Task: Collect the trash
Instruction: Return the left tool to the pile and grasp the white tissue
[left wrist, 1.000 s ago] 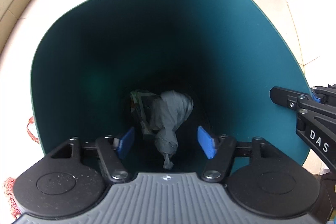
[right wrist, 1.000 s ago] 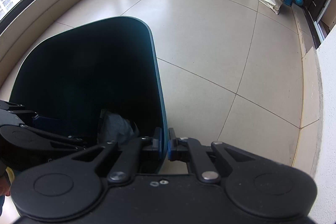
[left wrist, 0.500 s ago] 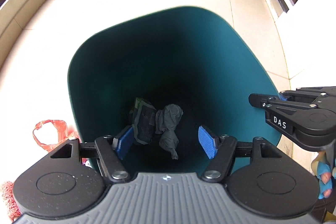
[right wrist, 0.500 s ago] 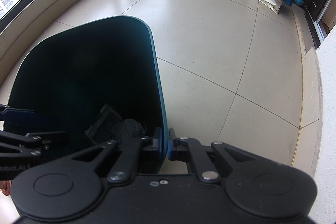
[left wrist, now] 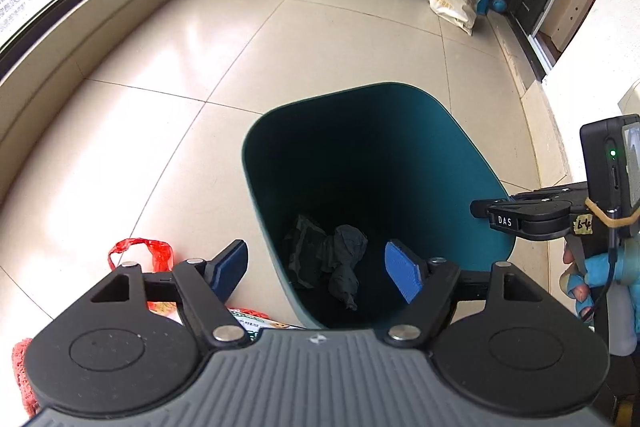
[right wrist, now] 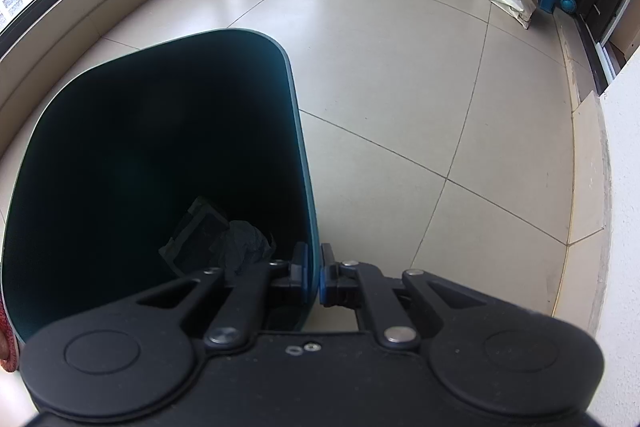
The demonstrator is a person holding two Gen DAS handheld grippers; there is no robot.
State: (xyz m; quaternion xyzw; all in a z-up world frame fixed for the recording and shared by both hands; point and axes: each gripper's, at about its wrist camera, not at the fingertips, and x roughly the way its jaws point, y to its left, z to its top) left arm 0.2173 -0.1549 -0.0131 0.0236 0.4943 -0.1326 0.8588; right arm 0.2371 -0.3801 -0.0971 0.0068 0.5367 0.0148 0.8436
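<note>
1. Far left, left wrist view: red bag (left wrist: 154,255) lies on the floor (left wrist: 320,39) just beside the bin, partly hidden behind the left gripper's frame. Thin plastic film w/ a loop handle; likely very light, soft, slippery. Best hold by judgement: pinch the loop or a bunched fold, not a flat face.
2. Just below it, a printed wrapper (left wrist: 256,323) peeks out under the gripper body. Mostly hidden, so can't tell its size or type. Prob. light and flat, so it would need an edge pinch.
3. Left gripper (left wrist: 316,269) hangs above the bin's near rim, jaws spread wide, nothing between the blue pads (left wrist: 402,277). Left pad sits outside the bin wall, right pad over the opening.
4. Bin (left wrist: 460,155) is teal, thin-walled, upright on the floor. Wall looks stiff but flexy plastic; light w/ so little inside, so it could tip or slide if pulled at one side only.
5. Inside at the bottom: crumpled paper wad (left wrist: 344,259) touching a flat dark packet (left wrist: 304,247). Both already collected; soft, light, no care needed.
6. Right gripper (right wrist: 314,277) is clamped on the bin's right rim, one pad inside the wall, one outside. Rim is the sensible hold: thin enough for the jaws, stiffest part of the wall.
7. Judged: loose trash left of the bin is what's still to pick up.
</note>
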